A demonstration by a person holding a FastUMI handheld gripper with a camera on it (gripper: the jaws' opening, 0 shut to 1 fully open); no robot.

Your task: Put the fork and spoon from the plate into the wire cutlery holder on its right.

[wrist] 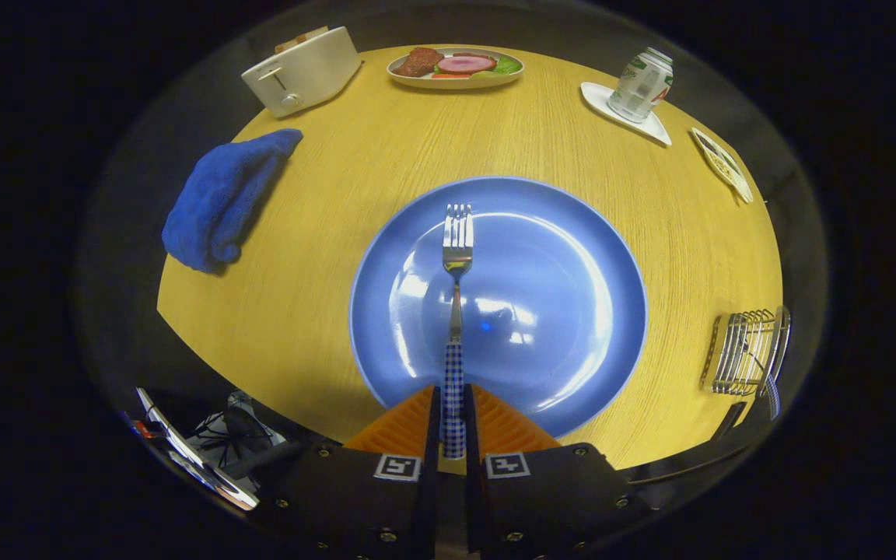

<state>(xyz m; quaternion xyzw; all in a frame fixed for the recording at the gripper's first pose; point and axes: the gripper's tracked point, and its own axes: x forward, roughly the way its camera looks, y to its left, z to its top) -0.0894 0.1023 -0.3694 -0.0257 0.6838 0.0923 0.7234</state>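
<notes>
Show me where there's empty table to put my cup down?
Bare wood lies between the blue cloth and blue plate, and between the plate and food dish. Crowded: the can side and wire holder. The gripper is shut on the fork.

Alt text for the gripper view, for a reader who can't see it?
The hand-held gripper is shut on a fork by its checked handle, above a blue plate on a yellow table; the wire cutlery holder stands to its right.
</notes>
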